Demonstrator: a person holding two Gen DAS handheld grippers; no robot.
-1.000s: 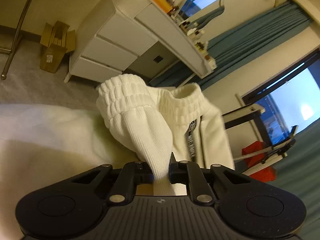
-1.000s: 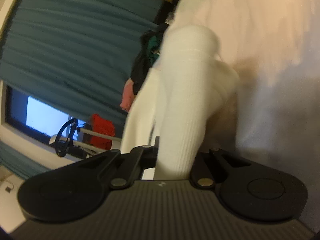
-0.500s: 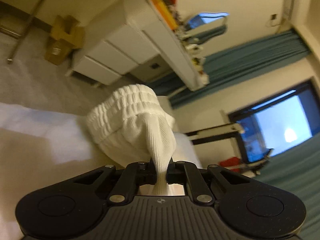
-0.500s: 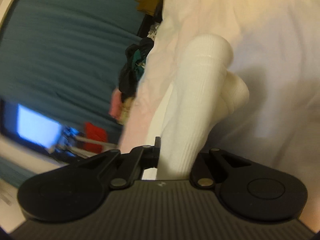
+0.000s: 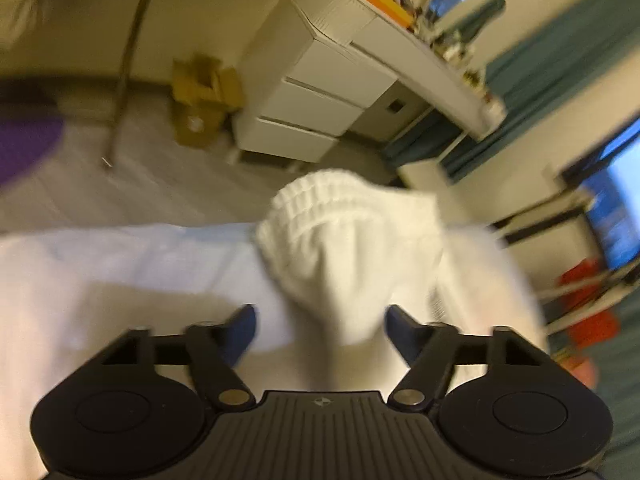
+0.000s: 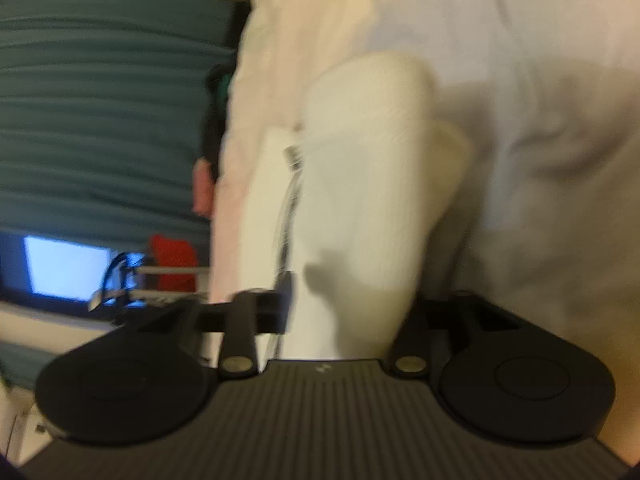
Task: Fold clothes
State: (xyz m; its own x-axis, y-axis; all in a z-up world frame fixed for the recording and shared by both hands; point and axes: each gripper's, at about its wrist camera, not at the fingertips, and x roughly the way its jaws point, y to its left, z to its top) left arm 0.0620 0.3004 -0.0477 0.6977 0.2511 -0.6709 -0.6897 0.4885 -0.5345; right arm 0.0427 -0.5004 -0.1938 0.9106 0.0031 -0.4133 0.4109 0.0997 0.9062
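Note:
A white ribbed knit garment with a gathered cuff lies bunched on the white bed sheet. My left gripper is open, its fingers spread on either side of the cloth. In the right wrist view the same garment shows as a thick white fold with a label strip. My right gripper is open too, with the cloth lying loosely between the spread fingers. Both views are motion-blurred.
A white drawer unit and desk stand beyond the bed, with cardboard boxes on the floor. Teal curtains, a window and a red object are to the left. Dark clothes lie at the bed's edge.
Both grippers were shut on the white garment; both have now opened and let it go. The garment has dropped lower onto the bed.

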